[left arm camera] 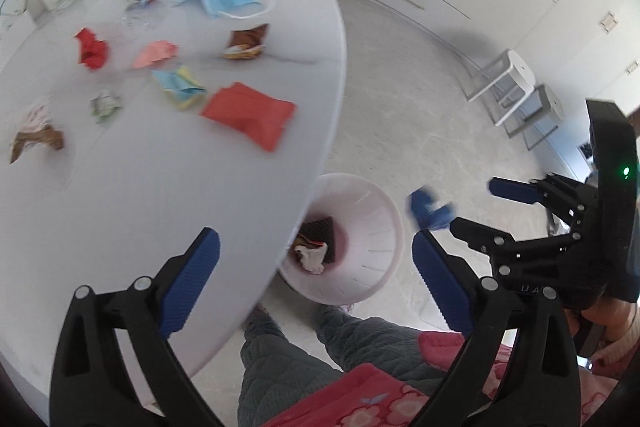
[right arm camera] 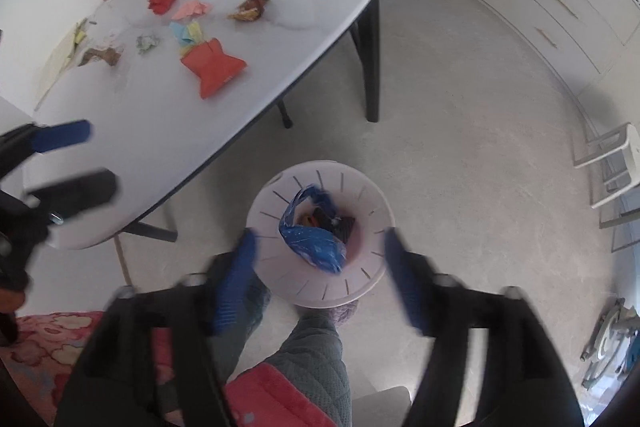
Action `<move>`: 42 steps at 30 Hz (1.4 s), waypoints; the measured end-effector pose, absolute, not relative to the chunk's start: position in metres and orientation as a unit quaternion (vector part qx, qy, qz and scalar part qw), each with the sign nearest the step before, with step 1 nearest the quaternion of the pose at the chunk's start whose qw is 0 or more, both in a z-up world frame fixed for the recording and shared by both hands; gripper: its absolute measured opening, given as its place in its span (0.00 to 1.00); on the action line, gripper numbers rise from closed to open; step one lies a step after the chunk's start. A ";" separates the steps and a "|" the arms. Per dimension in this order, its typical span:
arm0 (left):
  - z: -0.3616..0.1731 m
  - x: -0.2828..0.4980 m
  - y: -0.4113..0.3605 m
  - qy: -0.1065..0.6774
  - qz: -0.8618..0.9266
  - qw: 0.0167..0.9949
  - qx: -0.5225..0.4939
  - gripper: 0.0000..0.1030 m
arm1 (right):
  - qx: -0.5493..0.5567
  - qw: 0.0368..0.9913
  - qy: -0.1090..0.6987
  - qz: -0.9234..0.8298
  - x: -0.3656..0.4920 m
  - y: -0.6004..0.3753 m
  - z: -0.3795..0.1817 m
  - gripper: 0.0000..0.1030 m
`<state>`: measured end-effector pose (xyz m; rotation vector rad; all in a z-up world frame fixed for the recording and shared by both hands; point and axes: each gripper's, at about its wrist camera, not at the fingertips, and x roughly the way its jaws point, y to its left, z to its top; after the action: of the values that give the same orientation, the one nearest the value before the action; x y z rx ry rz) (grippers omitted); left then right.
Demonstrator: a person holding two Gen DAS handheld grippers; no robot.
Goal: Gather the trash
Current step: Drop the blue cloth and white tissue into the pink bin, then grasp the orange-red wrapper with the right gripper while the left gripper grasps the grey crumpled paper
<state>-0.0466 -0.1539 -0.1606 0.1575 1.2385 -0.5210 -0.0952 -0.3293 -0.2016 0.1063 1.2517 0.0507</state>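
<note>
Right wrist view: right gripper (right arm camera: 320,279) jaws apart, crumpled blue plastic wrapper (right arm camera: 314,233) loose between them, over the round pale pink bin (right arm camera: 372,227).
Left gripper (left arm camera: 316,283) jaws apart and empty; beyond them, a flat red packet (left arm camera: 248,115) and other scraps litter the white oval desk (left arm camera: 120,203). Falling off-centre, the wrapper could clip the rim and land on the floor.

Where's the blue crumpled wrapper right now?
In the right wrist view the blue crumpled wrapper sits over the mouth of the pale pink plastic bin on the floor, beyond the open right gripper, beside the white table.
</note>
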 end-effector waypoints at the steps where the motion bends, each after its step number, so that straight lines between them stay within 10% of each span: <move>1: -0.158 -0.045 -0.147 0.573 -0.233 0.782 0.070 0.90 | 0.055 0.809 0.585 0.022 -0.094 -0.329 -0.201 0.74; 10: -0.144 -0.026 -0.089 0.563 -0.189 0.803 0.034 0.91 | 0.062 0.838 0.541 -0.004 -0.082 -0.314 -0.165 0.93; 42: -0.144 0.043 0.007 0.529 -0.134 0.838 0.009 0.91 | 0.003 0.847 0.529 0.054 -0.002 -0.209 -0.153 0.95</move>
<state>0.0431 0.0074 -0.1443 0.0183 1.1202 -0.2832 -0.0023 -0.2086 -0.1528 0.0065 1.1165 0.1145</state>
